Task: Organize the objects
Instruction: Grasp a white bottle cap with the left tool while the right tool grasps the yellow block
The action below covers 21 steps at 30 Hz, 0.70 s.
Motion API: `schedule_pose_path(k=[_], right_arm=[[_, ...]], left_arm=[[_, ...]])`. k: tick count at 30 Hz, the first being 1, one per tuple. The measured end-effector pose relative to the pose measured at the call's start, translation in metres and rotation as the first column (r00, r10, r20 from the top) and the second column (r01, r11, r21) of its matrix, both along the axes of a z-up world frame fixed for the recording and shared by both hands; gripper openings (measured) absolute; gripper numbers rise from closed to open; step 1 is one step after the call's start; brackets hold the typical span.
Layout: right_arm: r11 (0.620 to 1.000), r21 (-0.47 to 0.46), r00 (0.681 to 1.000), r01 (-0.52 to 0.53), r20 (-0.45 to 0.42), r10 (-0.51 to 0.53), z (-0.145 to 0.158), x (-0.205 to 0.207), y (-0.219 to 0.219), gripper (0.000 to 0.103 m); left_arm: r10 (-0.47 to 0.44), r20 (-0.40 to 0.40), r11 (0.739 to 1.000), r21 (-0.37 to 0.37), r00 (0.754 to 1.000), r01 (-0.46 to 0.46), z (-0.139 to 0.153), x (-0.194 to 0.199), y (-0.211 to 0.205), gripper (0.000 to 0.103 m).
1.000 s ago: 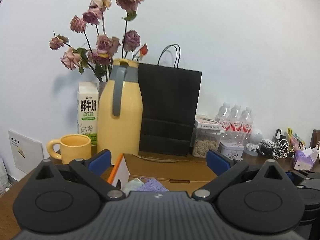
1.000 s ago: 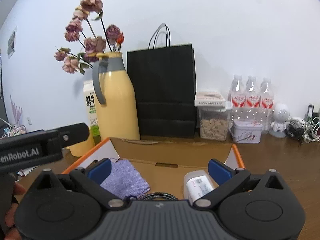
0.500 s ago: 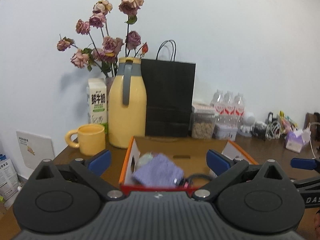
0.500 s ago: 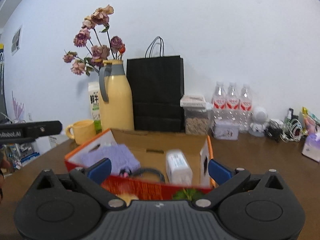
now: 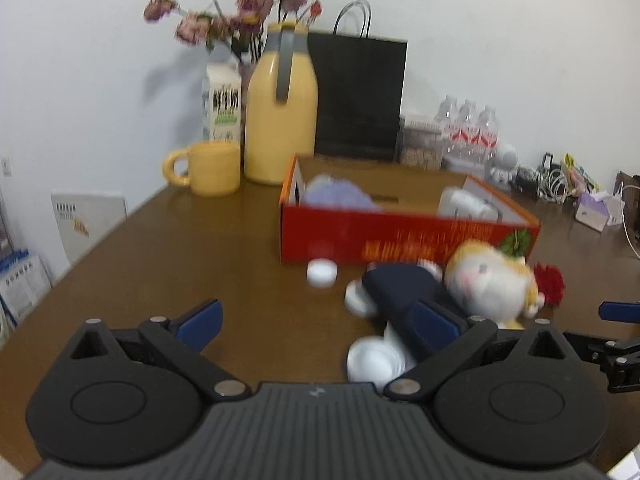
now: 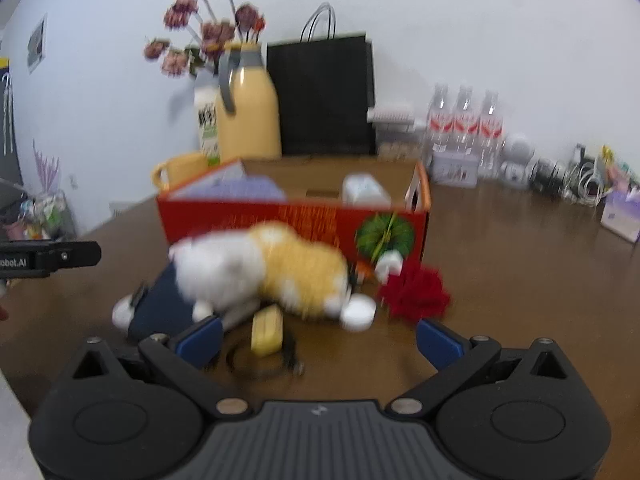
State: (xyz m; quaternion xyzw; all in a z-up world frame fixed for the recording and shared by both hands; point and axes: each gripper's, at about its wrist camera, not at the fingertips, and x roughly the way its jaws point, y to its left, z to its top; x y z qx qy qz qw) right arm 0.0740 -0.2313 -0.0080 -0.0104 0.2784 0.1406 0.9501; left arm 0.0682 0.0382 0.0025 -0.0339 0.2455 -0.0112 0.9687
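Note:
A red cardboard box (image 5: 404,236) (image 6: 288,220) stands open on the brown table, with a purple cloth (image 5: 336,196) and a white container (image 5: 466,202) inside. In front of it lie a white-and-orange plush toy (image 5: 488,284) (image 6: 276,272), a dark blue flat object (image 5: 400,288) (image 6: 160,308), a red flower (image 6: 416,288), a yellow block (image 6: 267,330), a black cable (image 6: 260,360) and small white caps (image 5: 322,273). My left gripper (image 5: 316,320) is open above the table, left of the pile. My right gripper (image 6: 318,334) is open over the yellow block, holding nothing.
Behind the box stand a yellow jug (image 5: 280,112), a yellow mug (image 5: 208,168), a milk carton (image 5: 222,100), dried roses, a black paper bag (image 5: 356,96) and water bottles (image 5: 468,128). Cables and a tissue pack (image 5: 592,210) lie at the far right.
Both grippers have pulled back from the box and tilted downward. The plush toy, flower and other loose items in front of the box have come into view. Both stay open.

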Motion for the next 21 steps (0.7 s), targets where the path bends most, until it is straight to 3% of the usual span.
schedule_pose_path(k=[8,16,18,21], right_arm=[[1.000,-0.009,1.000,-0.019,-0.017,0.019,-0.012,0.004,0.011,0.102],[0.995,-0.065,0.997,-0.081,0.015,0.082,-0.010,0.025,0.035,0.076],[0.991,-0.085,0.995,-0.103,0.005,0.104,-0.012,0.031,0.043,0.064],[0.989,-0.115,0.995,-0.096,-0.017,0.095,-0.016,0.041,0.050,0.058]], left_arm=[[0.011,-0.024,1.000,-0.002,1.000,-0.012,-0.009,-0.004,0.005,0.103],[0.018,-0.026,1.000,-0.005,0.999,-0.018,-0.009,-0.004,0.009,0.103],[0.019,-0.029,1.000,-0.006,0.999,-0.019,-0.009,-0.003,0.009,0.103],[0.025,-0.033,1.000,-0.008,0.999,-0.025,-0.010,-0.002,0.011,0.103]])
